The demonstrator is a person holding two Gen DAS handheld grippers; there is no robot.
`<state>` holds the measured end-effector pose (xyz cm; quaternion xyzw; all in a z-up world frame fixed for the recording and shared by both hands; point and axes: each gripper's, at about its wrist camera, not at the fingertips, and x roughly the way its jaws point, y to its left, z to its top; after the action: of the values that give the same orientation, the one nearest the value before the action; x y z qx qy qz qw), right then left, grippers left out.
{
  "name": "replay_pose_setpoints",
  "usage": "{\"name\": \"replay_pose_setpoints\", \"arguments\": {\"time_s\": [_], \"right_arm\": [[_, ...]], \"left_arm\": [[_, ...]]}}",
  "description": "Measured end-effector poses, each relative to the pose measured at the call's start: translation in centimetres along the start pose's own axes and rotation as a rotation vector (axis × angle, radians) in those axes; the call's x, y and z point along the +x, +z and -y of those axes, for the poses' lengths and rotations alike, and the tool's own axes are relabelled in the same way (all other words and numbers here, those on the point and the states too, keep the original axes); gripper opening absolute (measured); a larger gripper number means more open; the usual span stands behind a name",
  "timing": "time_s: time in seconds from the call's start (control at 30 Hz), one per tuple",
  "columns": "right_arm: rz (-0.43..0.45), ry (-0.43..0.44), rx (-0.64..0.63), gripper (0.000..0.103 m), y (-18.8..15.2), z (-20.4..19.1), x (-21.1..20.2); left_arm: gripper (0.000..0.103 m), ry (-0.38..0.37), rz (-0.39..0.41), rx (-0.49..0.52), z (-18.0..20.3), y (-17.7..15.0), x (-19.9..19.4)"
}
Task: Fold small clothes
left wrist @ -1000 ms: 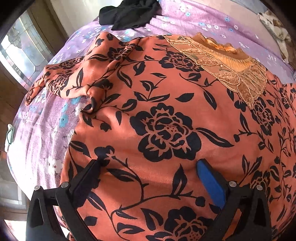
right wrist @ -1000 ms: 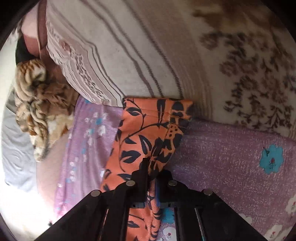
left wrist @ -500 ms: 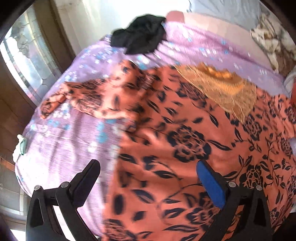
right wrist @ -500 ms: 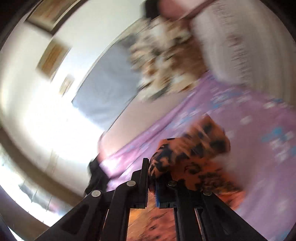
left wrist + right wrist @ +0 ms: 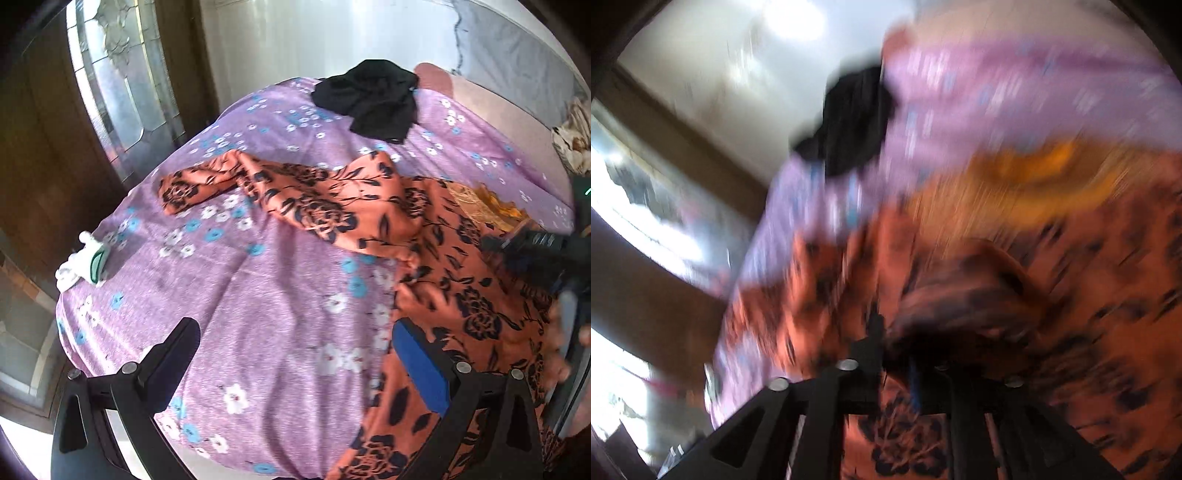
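Observation:
An orange garment with black flowers (image 5: 436, 258) lies spread on a purple flowered bedsheet (image 5: 258, 295), one sleeve (image 5: 207, 184) stretched to the left and a gold embroidered neckline (image 5: 487, 206) at the right. My left gripper (image 5: 295, 347) is open and empty above the sheet, its blue-padded finger by the garment's left edge. My right gripper (image 5: 897, 354) is shut on a bunched fold of the garment (image 5: 967, 295) and holds it over the garment's body; that view is blurred. The right gripper also shows in the left wrist view (image 5: 535, 247).
A black garment (image 5: 373, 99) lies at the far end of the bed. A small white and green object (image 5: 86, 264) sits near the bed's left edge. A wooden door with glass (image 5: 110, 92) stands left, and a patterned blanket (image 5: 572, 144) at far right.
My right gripper has carried the sleeve from the bed's edge over onto the garment's body. My left gripper has lifted and swung left off the garment, over the bare sheet.

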<state>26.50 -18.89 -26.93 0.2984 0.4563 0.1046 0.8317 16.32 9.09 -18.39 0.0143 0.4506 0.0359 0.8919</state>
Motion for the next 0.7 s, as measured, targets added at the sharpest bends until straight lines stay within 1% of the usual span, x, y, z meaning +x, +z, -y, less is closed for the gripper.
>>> {"name": "replay_pose_setpoints", "arguments": {"time_s": [0.03, 0.07, 0.13, 0.17, 0.23, 0.27, 0.3, 0.33, 0.43, 0.47, 0.5, 0.53, 0.57, 0.63, 0.7], "right_arm": [[-0.068, 0.036, 0.017, 0.060, -1.0, 0.3, 1.2], [-0.122, 0.089, 0.047, 0.077, -1.7, 0.7, 2.0], [-0.150, 0.192, 0.090, 0.079, -2.9, 1.2, 1.4], [-0.174, 0.232, 0.094, 0.079, -3.6, 1.3, 0.5], [-0.214, 0.304, 0.102, 0.079, -3.8, 2.1, -1.4], [-0.202, 0.325, 0.114, 0.079, -3.7, 2.8, -3.0], [-0.168, 0.337, 0.131, 0.079, -3.7, 3.9, -4.8], [-0.120, 0.335, 0.153, 0.079, -3.6, 5.3, -6.7], [0.053, 0.243, 0.280, 0.079, -2.9, 10.5, -11.1], [0.107, 0.222, 0.321, 0.078, -2.8, 12.4, -12.1], [0.144, 0.202, 0.371, 0.078, -2.9, 14.2, -12.6], [0.158, 0.186, 0.417, 0.074, -2.2, 15.5, -12.4], [0.163, 0.171, 0.474, 0.069, -2.3, 17.2, -12.2], [0.134, 0.157, 0.602, 0.068, -2.3, 20.0, -11.5], [0.118, 0.156, 0.671, 0.068, -2.3, 21.6, -10.7]], "left_arm": [[0.103, 0.001, 0.002, -0.003, -0.2, 0.0, -0.1], [0.103, 0.002, 0.005, -0.005, -0.4, 0.0, -0.1], [0.103, 0.004, 0.010, -0.005, -0.4, 0.1, -0.1], [0.103, 0.004, 0.013, -0.002, -0.1, 0.3, -0.2], [0.103, -0.003, 0.023, 0.008, 0.5, 0.7, -0.6], [0.103, -0.008, 0.031, 0.014, 0.9, 0.9, -0.7], [0.103, -0.016, 0.045, 0.027, 1.9, 1.3, -1.0], [0.103, -0.022, 0.053, 0.039, 2.7, 1.6, -1.2], [0.103, -0.067, 0.076, 0.099, 6.3, 2.6, -1.5], [0.103, -0.075, 0.078, 0.121, 7.4, 3.0, -1.3], [0.103, -0.061, 0.080, 0.150, 9.0, 3.4, -0.9], [0.103, -0.047, 0.085, 0.168, 10.0, 3.8, -0.4], [0.103, -0.033, 0.088, 0.182, 11.0, 4.2, 0.3], [0.103, 0.005, 0.071, 0.185, 12.4, 5.0, 2.2], [0.103, 0.047, 0.023, 0.173, 13.2, 6.0, 5.3]]}}
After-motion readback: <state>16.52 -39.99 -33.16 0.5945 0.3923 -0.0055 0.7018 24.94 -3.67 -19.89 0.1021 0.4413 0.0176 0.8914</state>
